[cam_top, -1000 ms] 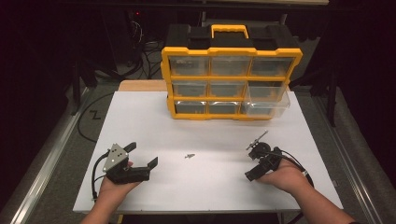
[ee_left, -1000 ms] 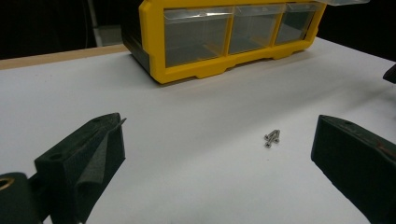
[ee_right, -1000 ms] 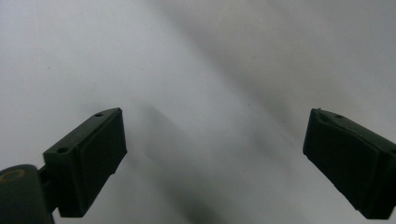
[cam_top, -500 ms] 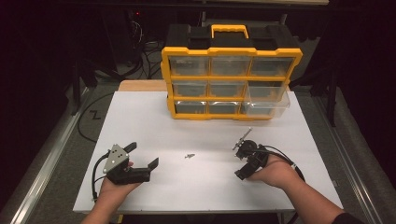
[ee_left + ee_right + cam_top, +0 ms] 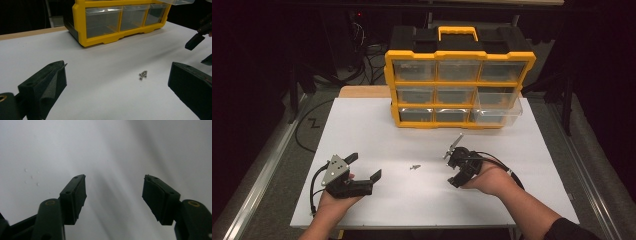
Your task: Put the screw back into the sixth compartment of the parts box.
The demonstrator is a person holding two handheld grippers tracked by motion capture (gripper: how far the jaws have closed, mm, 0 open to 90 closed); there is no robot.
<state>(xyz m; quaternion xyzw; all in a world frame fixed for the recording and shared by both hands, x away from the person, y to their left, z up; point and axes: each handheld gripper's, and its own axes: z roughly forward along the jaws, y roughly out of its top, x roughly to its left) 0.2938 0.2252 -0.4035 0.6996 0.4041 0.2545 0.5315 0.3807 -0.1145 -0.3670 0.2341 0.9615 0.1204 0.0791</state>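
A small cluster of metal screws lies on the white table, also seen in the left gripper view. My left gripper rests at the front left with its jaws wide open, the screws ahead of them and a little to the right. My right gripper hovers right of the screws, tilted down at the bare tabletop. Its jaws have just been closing but stand apart with nothing between them. Its tip shows at the edge of the left gripper view.
A yellow and black organiser with clear drawers stands at the back of the table. Its lower right drawer is pulled out. Cables lie on the floor to the left beyond the table edge.
My right gripper has moved left towards the middle of the table, closer to the screws, and its jaws have narrowed. The left gripper has stayed where it was.
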